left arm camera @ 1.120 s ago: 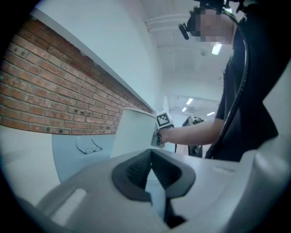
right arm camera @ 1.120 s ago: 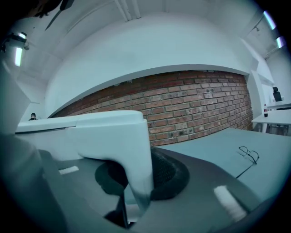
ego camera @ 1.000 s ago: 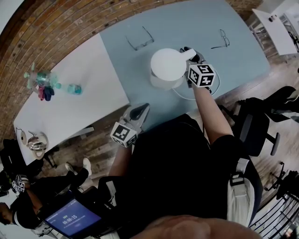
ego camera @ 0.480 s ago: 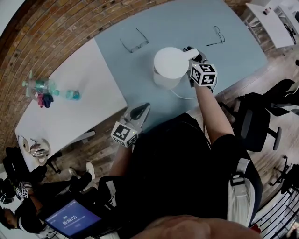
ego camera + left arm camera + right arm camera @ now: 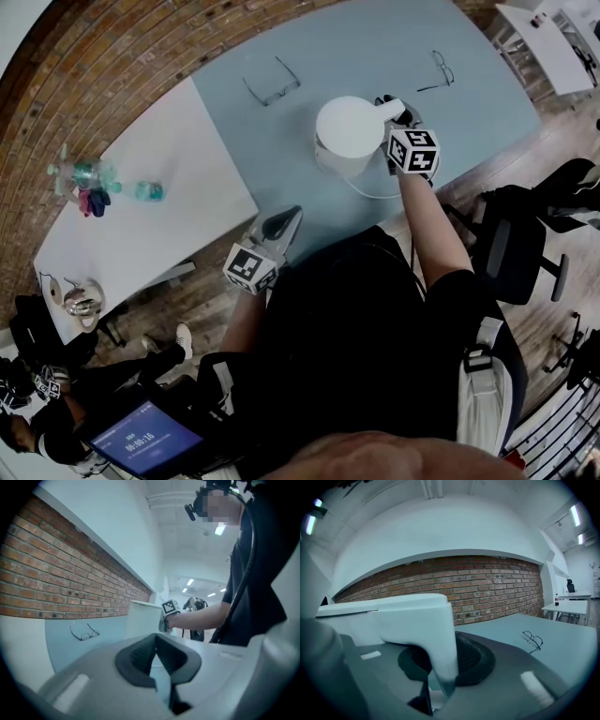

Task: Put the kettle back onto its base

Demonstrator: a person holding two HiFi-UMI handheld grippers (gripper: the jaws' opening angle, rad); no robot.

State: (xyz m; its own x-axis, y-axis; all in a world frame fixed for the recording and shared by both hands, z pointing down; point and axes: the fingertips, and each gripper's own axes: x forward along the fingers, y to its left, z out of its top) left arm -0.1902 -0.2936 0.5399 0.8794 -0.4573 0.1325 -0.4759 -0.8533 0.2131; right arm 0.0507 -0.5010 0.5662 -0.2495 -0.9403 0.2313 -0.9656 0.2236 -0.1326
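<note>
Since the frame a second back shows the kettle [image 5: 345, 131] nearer the left-hand glasses [image 5: 272, 82], it has shifted a little across the blue-grey bench [image 5: 375, 47] toward the second glasses [image 5: 436, 70]. The right tool [image 5: 397, 112] has travelled with it. The kettle stands upright on the bench, lid shut, contents hidden. Whether its base lies under it I cannot tell. A white cord [image 5: 375, 194] loops out on the side of the kettle nearest the person.

Right tool: pinching the white handle [image 5: 436, 634], a dark pad showing behind it.

Left tool [image 5: 289, 217]: pads pressed together at the tips, nothing between them. It is well apart from the kettle, at the near bench edge, and has barely moved.

Far left of the kettle, on a white bench [image 5: 159, 225], lies a cluster of plastic bottles [image 5: 84, 173], contents unclear.

Writing: a tablet [image 5: 141, 441], far below and left of the kettle, shows a row of digits too small to read surely.
</note>
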